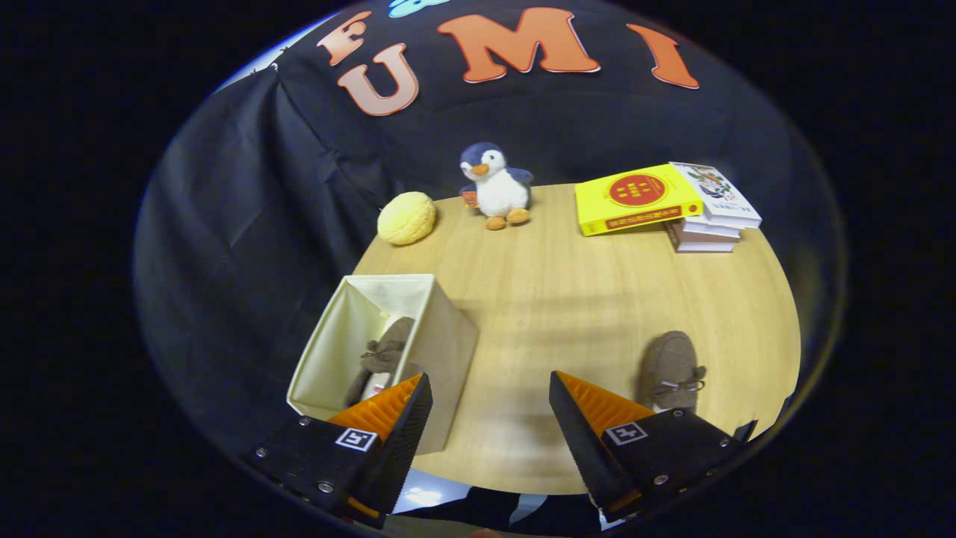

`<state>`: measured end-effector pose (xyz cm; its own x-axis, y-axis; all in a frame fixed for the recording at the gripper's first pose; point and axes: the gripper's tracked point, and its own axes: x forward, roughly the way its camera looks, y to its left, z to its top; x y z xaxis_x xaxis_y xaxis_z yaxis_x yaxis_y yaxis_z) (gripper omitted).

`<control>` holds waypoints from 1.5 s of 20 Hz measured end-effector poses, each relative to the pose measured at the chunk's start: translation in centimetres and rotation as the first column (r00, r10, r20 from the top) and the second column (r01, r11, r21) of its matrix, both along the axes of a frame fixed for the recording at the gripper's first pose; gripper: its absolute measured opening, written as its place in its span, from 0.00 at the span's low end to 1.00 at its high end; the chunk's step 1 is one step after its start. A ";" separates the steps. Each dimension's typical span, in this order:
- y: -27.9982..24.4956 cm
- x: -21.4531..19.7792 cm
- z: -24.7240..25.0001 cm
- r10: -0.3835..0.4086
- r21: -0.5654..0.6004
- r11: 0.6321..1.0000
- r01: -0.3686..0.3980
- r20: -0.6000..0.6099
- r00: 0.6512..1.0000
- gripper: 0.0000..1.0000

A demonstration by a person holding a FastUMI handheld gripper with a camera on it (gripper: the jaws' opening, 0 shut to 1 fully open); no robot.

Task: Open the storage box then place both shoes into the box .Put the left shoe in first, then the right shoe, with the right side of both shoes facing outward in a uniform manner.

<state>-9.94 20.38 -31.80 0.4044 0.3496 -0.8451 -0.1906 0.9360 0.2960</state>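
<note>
Jaws spread wide and holding nothing, the gripper (489, 418) hangs above the near edge of the tabletop (567, 299), bare wood showing between its two fingers. One storage box (441, 336), cream fabric and open at the top, stands at the near left, just beyond the left finger and close to the tabletop's left edge. Two brown shoes are in sight: one shoe (385, 355) lies inside the box, the other shoe (670, 370) rests on the tabletop at the near right, just beyond the right finger and well apart from the box. Between box and loose shoe the wood is open. Along the far edge sit one yellow bun-shaped toy (406, 217), one plush penguin (497, 187), and one stack of books (706, 217) with a yellow book (635, 198) leaning on it.
</note>
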 end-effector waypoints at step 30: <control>-19.1 -1.2 -17.8 -0.082 -0.202 0.977 0.066 -0.070 0.994 0.21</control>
